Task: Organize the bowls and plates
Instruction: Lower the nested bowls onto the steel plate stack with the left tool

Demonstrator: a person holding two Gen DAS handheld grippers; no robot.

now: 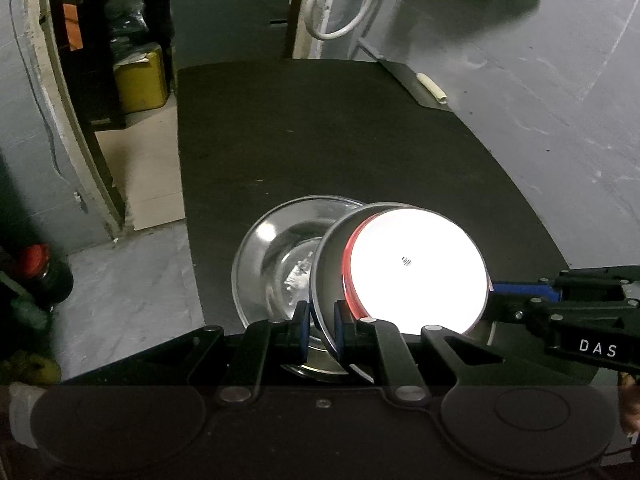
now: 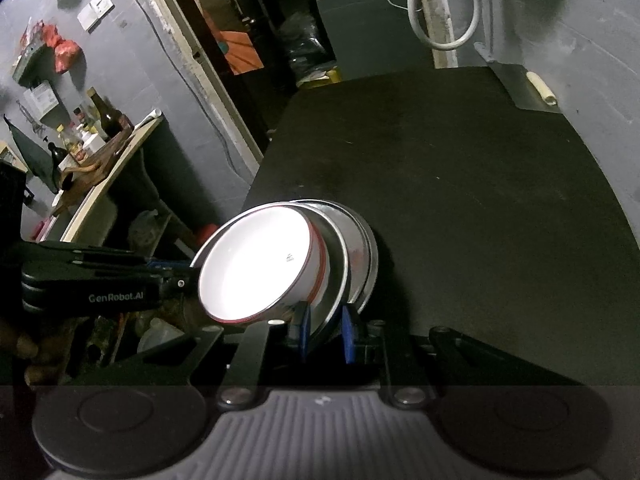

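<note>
Ahead, we see the black table (image 1: pixel 320 140) bare but for a pale roll (image 1: pixel 432 87) at its far right corner, a white cable (image 2: pixel 444 12) hanging on the wall behind. Our left gripper (image 1: pixel 322 326) pinches the near rim of the steel plate (image 1: pixel 334 272) holding the white bowl (image 1: pixel 416 272), tilted beside a glass bowl (image 1: pixel 276 256). Our right gripper (image 2: pixel 324 332), angled downward, clamps the same plate's opposite rim.

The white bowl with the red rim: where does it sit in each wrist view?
Left wrist: white bowl lower centre-right, nested in a steel dish, above the gripper's fingers.
Right wrist: white bowl lower centre-left, tilted, nested in the same dish.
Shared landmark: the looped white hose beyond the black table.
</note>
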